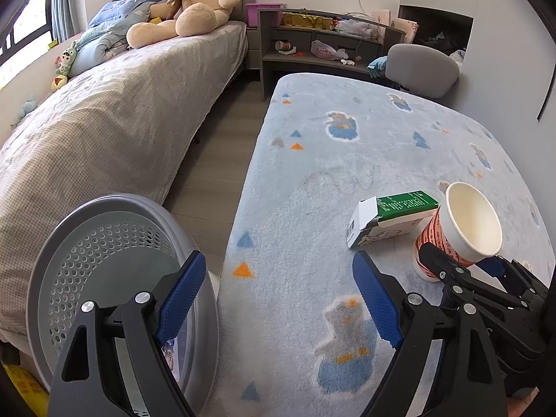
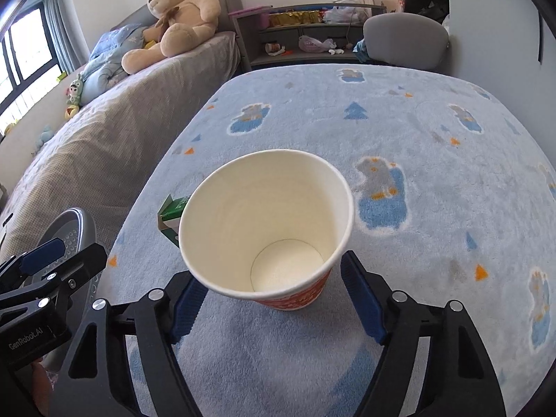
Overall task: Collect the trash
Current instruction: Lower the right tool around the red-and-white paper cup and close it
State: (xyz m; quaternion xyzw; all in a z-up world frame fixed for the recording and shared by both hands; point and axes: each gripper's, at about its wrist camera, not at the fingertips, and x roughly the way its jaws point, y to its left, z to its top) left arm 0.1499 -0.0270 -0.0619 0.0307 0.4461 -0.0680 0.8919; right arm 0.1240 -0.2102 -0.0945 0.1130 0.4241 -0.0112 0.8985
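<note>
A paper cup [image 2: 267,215], white inside with a red-orange print, stands upright on the pale blue rug [image 2: 399,132]. My right gripper [image 2: 274,271] straddles its lower half, blue pads against both sides. From the left wrist view the same cup [image 1: 469,222] sits between the right gripper's [image 1: 462,262] fingers. A green and white carton [image 1: 392,219] lies on its side just behind the cup, partly hidden by it in the right wrist view [image 2: 170,212]. My left gripper [image 1: 278,267] hangs open and holds nothing, over the rug's edge beside a grey perforated bin [image 1: 104,243].
A bed [image 1: 104,132] with a large teddy bear [image 1: 194,10] runs along the left, with a strip of wood floor [image 1: 222,153] between it and the rug. A cluttered grey shelf [image 1: 323,45] and a grey chair [image 1: 420,66] stand at the far end.
</note>
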